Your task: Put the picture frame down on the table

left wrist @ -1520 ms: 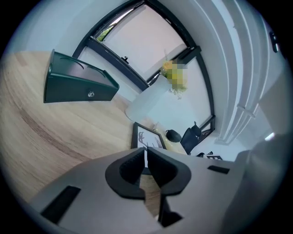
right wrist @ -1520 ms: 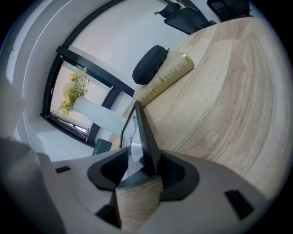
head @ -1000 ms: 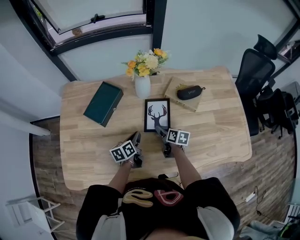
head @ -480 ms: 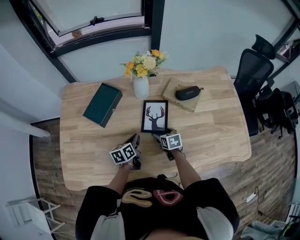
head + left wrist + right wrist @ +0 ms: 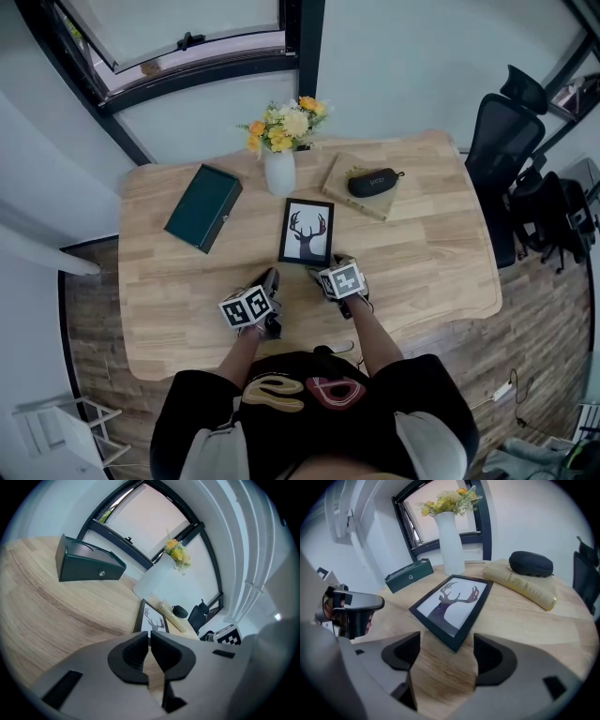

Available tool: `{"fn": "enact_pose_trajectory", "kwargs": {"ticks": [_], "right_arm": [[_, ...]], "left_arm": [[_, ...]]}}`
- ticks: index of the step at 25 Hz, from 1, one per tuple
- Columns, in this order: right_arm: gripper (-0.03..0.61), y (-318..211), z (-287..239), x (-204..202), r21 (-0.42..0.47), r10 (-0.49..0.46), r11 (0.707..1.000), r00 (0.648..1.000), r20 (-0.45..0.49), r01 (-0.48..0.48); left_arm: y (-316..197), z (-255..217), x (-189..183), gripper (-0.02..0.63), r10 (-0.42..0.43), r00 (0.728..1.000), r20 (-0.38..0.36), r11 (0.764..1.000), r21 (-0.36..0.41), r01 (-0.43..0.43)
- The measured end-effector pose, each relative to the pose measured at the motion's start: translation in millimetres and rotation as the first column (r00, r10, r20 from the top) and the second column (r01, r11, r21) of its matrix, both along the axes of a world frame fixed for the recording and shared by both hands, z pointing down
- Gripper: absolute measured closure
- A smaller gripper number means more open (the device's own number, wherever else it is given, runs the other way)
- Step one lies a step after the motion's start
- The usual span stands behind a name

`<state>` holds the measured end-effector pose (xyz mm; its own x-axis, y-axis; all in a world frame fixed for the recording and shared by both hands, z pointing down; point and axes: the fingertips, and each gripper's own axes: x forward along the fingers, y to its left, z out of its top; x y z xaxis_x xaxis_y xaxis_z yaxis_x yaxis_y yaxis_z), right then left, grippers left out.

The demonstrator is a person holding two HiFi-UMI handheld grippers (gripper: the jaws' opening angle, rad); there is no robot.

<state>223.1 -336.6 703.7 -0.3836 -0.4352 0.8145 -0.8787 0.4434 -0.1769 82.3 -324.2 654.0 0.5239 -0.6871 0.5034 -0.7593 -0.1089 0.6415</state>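
We find the deer picture frame [image 5: 306, 232] flat on the table [image 5: 422, 244], seemingly delivered, since the right gripper [image 5: 446, 656] has just been opening its jaws, now empty, while the left gripper [image 5: 150, 654] idles clenched on nothing.

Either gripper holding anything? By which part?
Nothing. The right gripper has just been opening its jaws, clear of the picture frame lying flat; the left gripper is shut, empty.
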Motion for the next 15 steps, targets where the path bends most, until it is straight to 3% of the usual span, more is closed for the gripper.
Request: {"fn": "enact_pose_trajectory", "kwargs": {"ticks": [9,15], "right_arm": [[0.238,14,-31,5,0.103,0.054,0.993,0.997,0.052,-0.059],[0.239,31,-55,7,0.192,0.119,0.972,0.989,0.087,-0.134]], "left_arm": [[8,-6,0,0.583,0.052,0.997,0.058,0.997,0.045,-0.054],[20,-20,1,0.583,0.102,0.992,0.080,0.989,0.098,-0.110]]}}
